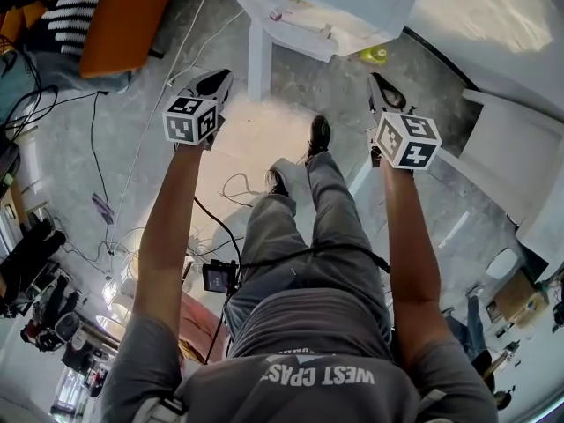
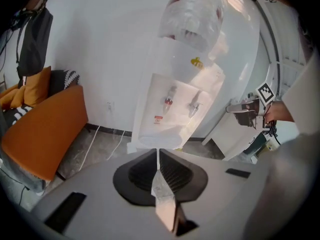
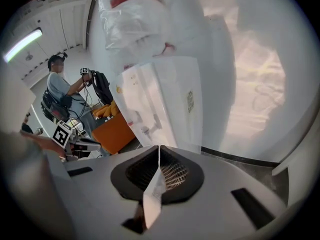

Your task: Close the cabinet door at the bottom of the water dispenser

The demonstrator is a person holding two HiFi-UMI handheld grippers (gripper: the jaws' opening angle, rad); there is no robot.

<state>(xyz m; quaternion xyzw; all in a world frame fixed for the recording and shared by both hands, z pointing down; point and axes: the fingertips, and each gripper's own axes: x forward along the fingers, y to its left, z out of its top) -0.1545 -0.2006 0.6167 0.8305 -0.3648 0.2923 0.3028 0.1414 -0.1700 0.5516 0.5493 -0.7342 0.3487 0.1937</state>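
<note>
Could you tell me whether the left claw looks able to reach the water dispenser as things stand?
Probably yes: the left claw, shut and empty, points straight at the water dispenser, with nothing seen standing between; a step closer seems needed.

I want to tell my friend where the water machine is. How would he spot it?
Against the white wall, right of the orange sofa, stands the tall white water dispenser. Only it carries a big clear bottle on top and two small taps on its front.

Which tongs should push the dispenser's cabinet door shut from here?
Left, probably. The left tongs sit beside what looks like the open door jutting from the water dispenser; the right tongs are farther off. Both are shut, empty.
</note>
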